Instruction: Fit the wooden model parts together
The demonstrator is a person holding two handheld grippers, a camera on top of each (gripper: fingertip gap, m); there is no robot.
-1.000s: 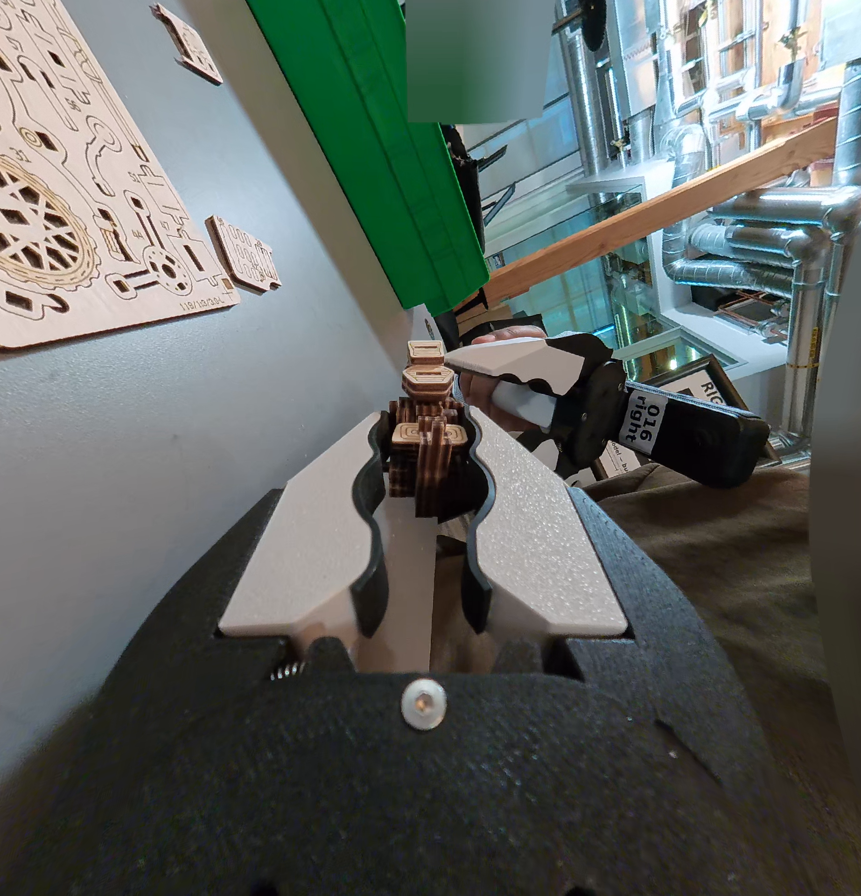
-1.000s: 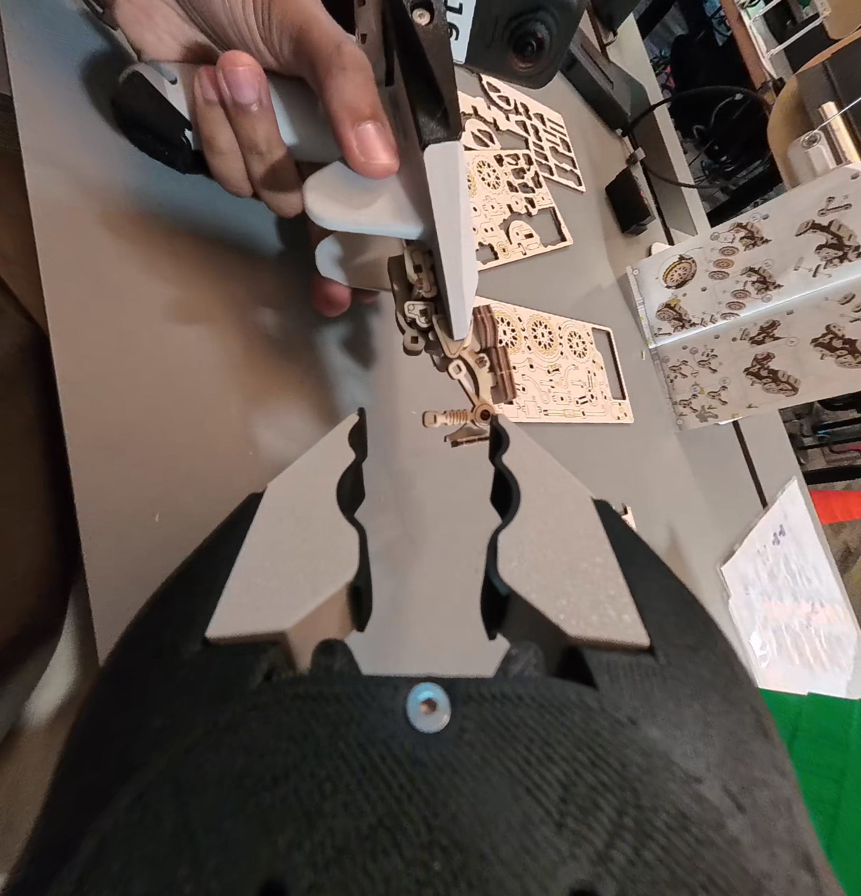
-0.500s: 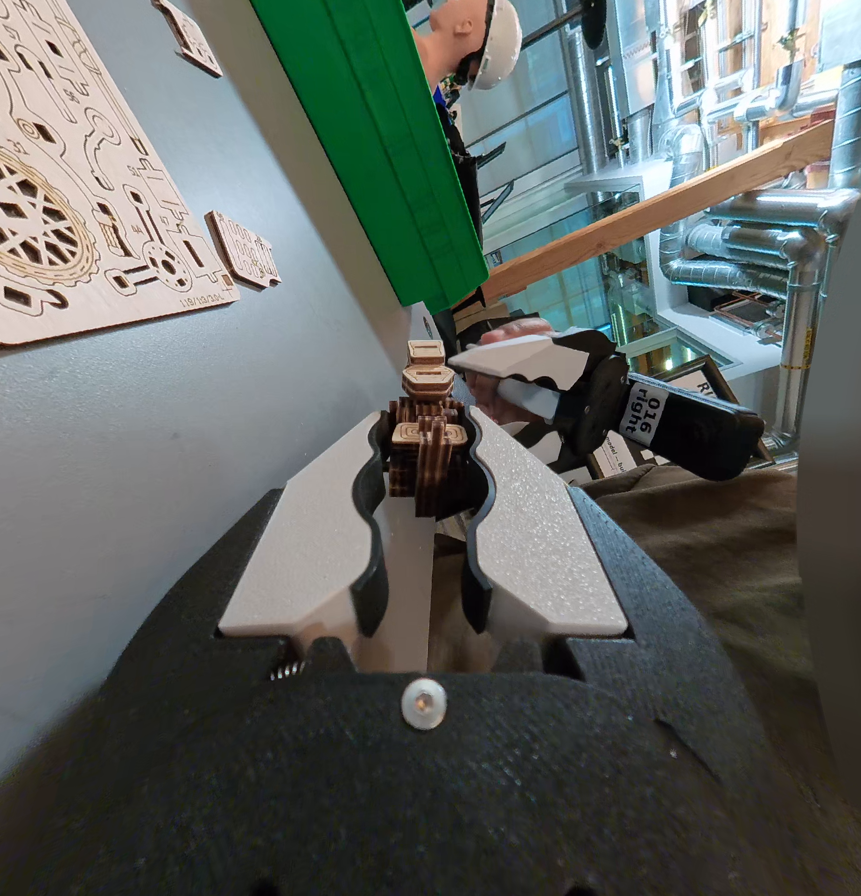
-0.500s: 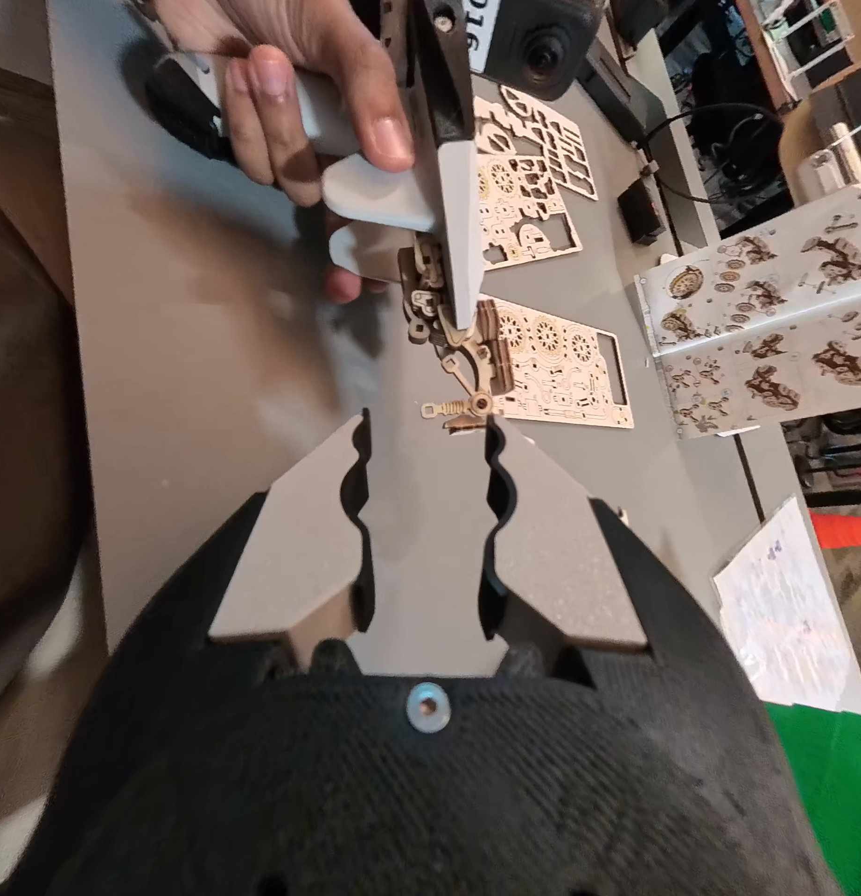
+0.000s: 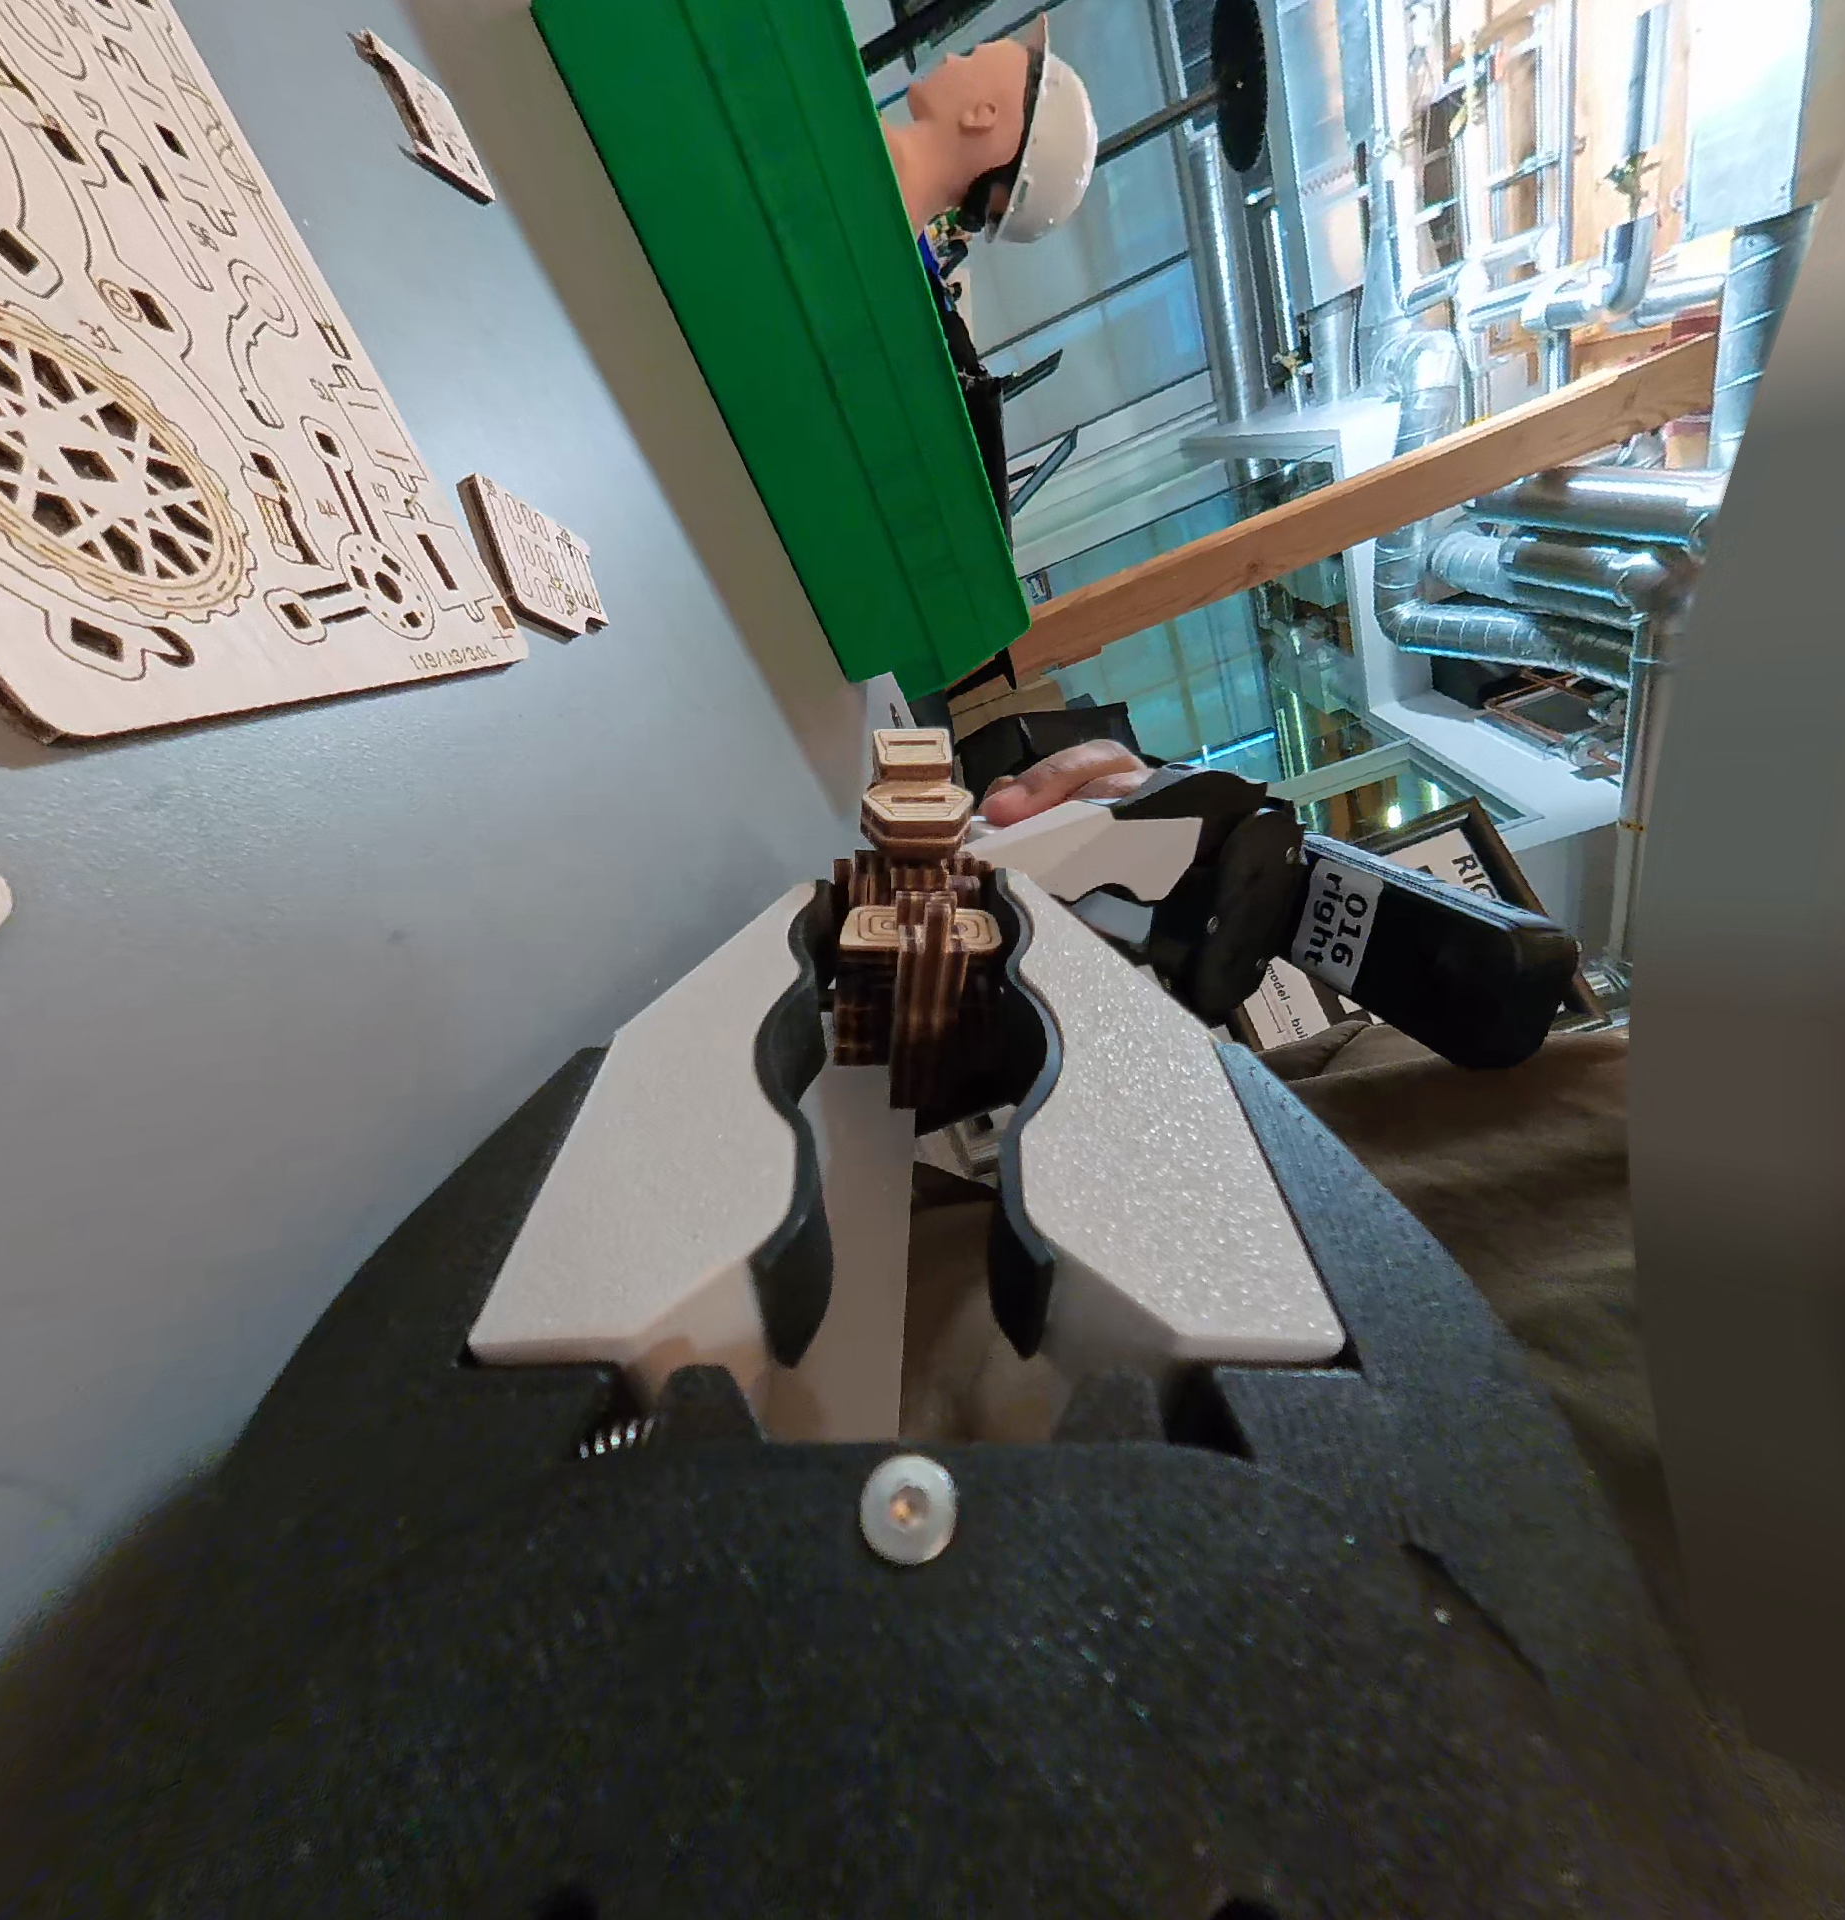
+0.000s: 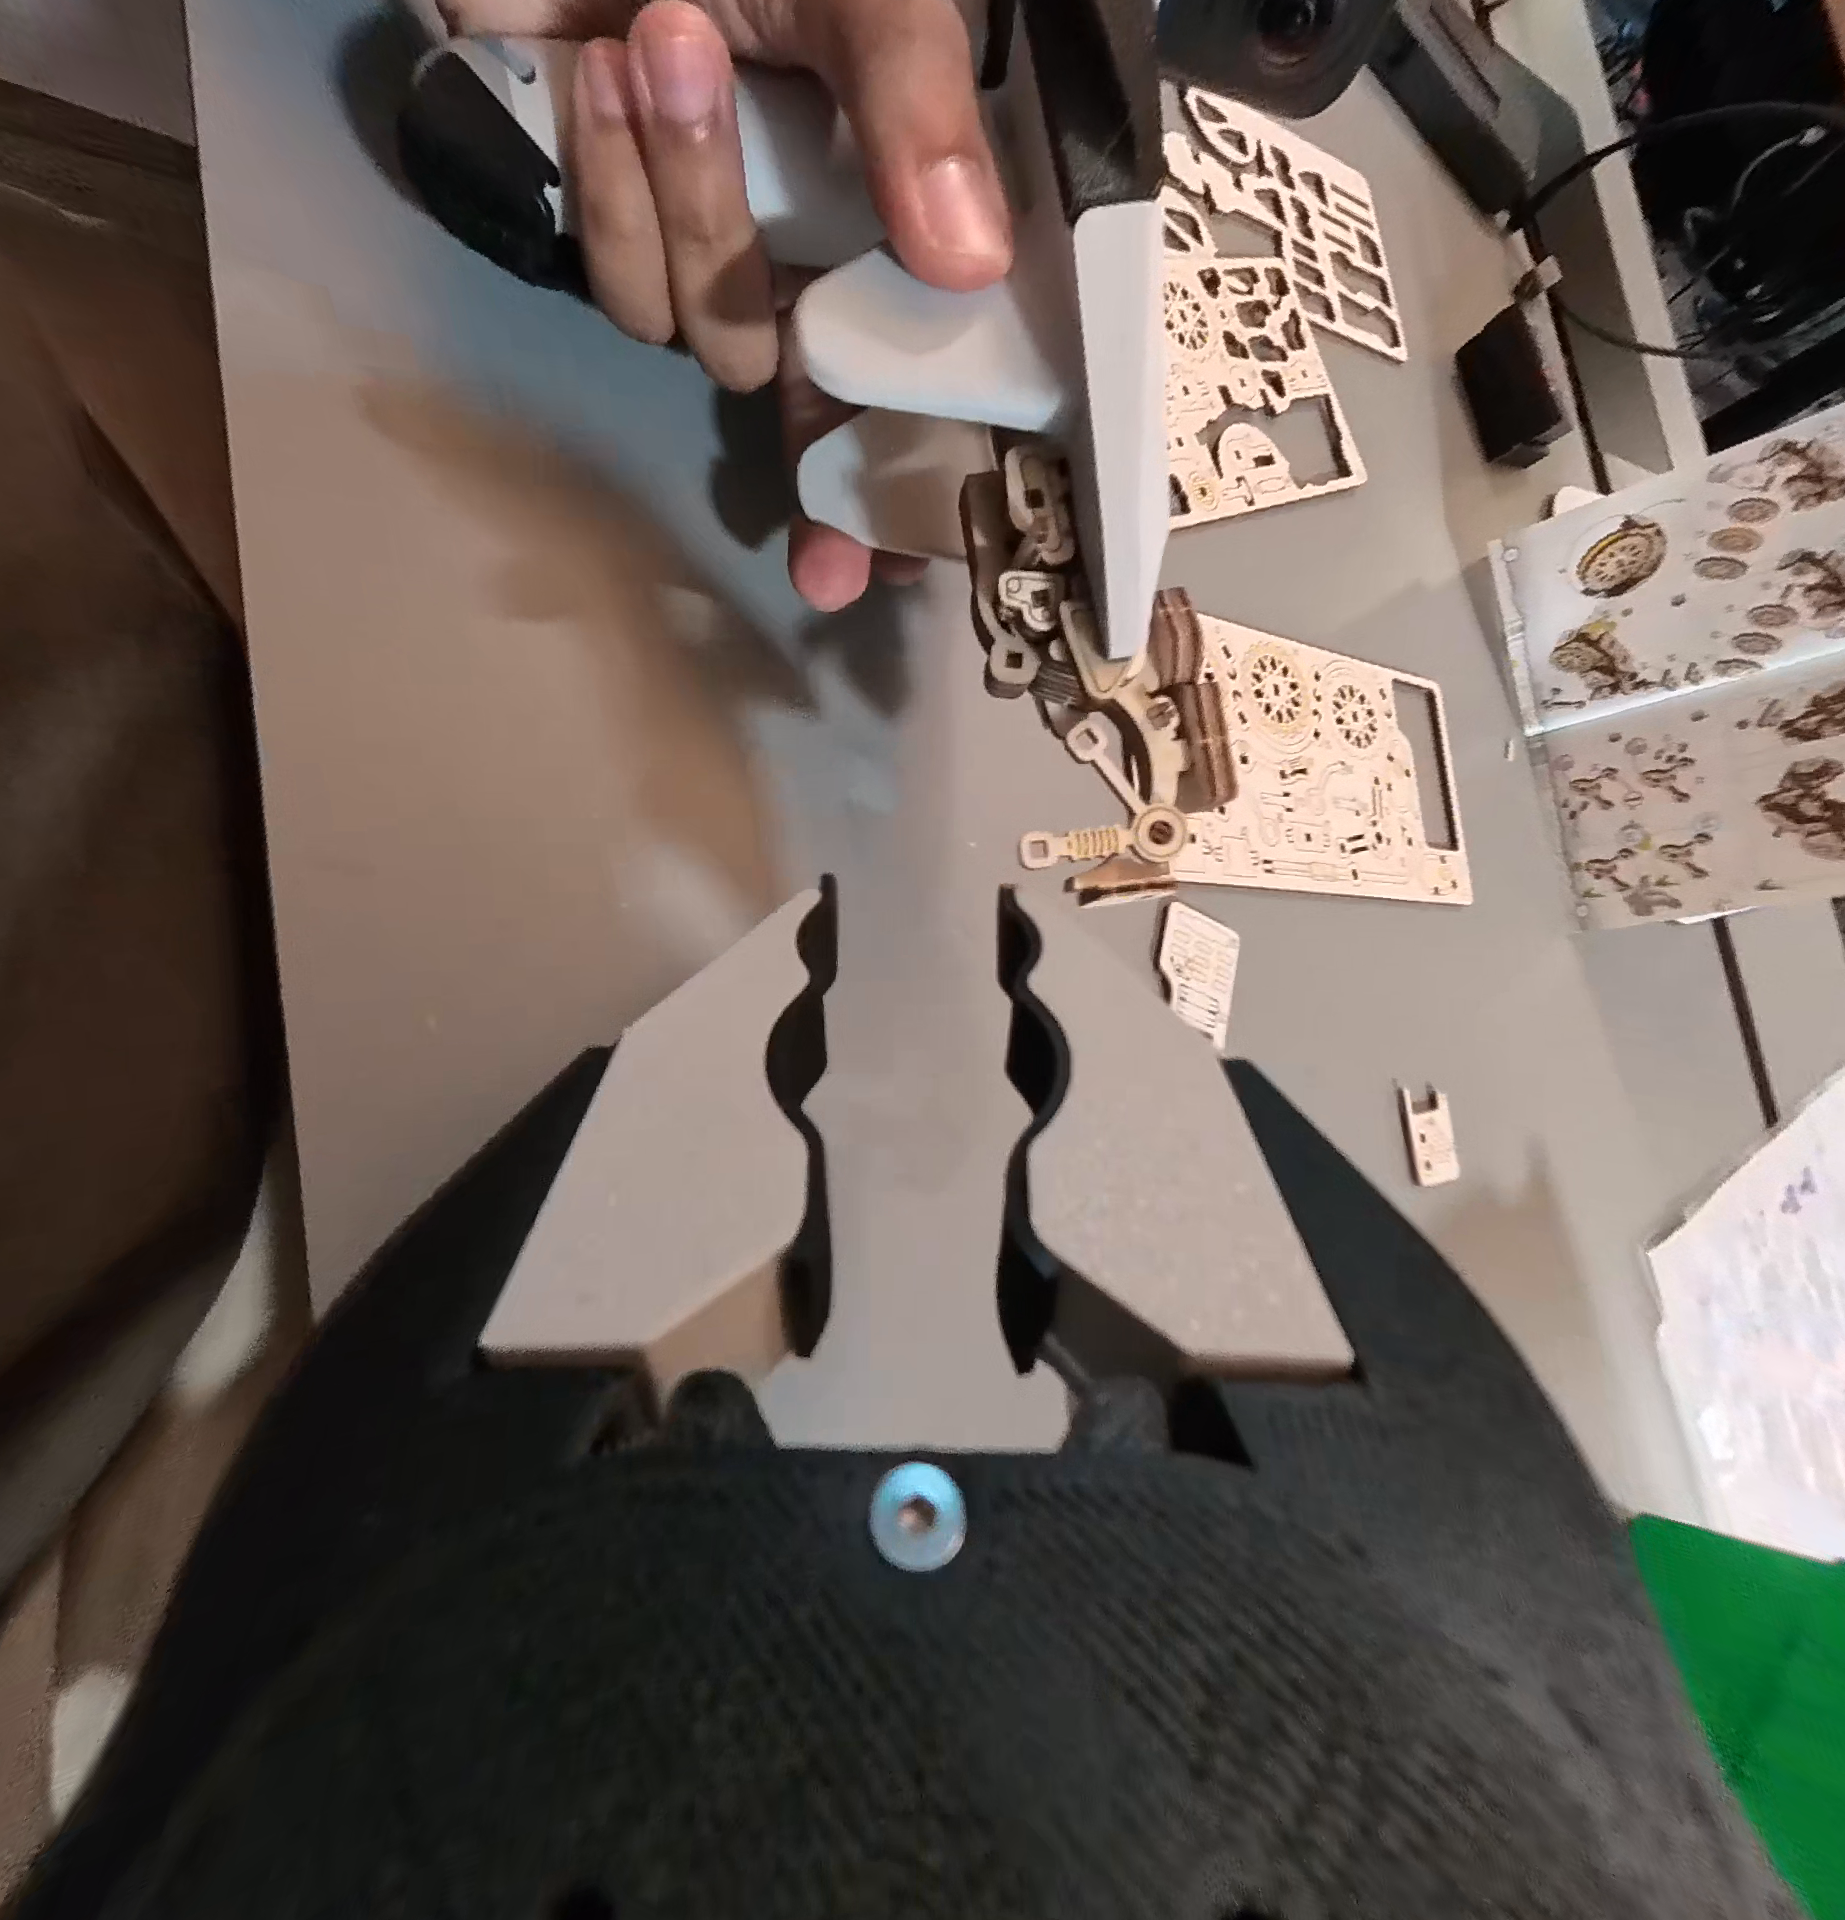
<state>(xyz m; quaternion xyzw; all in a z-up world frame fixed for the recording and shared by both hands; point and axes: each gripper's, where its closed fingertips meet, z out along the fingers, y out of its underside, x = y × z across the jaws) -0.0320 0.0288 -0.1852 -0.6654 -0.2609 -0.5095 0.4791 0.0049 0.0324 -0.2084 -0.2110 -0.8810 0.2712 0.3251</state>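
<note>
My left gripper is shut on a partly built wooden model, dark layered plywood with pale caps sticking out past the fingertips. In the right wrist view the same left gripper, held by a hand, grips the model above the grey table; a thin lever and spring part hangs from the model's lower end. My right gripper is open and empty, just below and left of that lower end, not touching it. It also shows in the left wrist view, close behind the model.
Laser-cut wooden sheets lie on the table. Two small loose wooden pieces lie right of my right gripper. An instruction booklet, white paper and a green box stand at the table's right side. My right fingertips sit around 5 centimeters from my left ones.
The right gripper's jaws have narrowed and it has shifted left of the model's lower end, which earlier sat at its right fingertip. The left gripper keeps its hold on the model.
</note>
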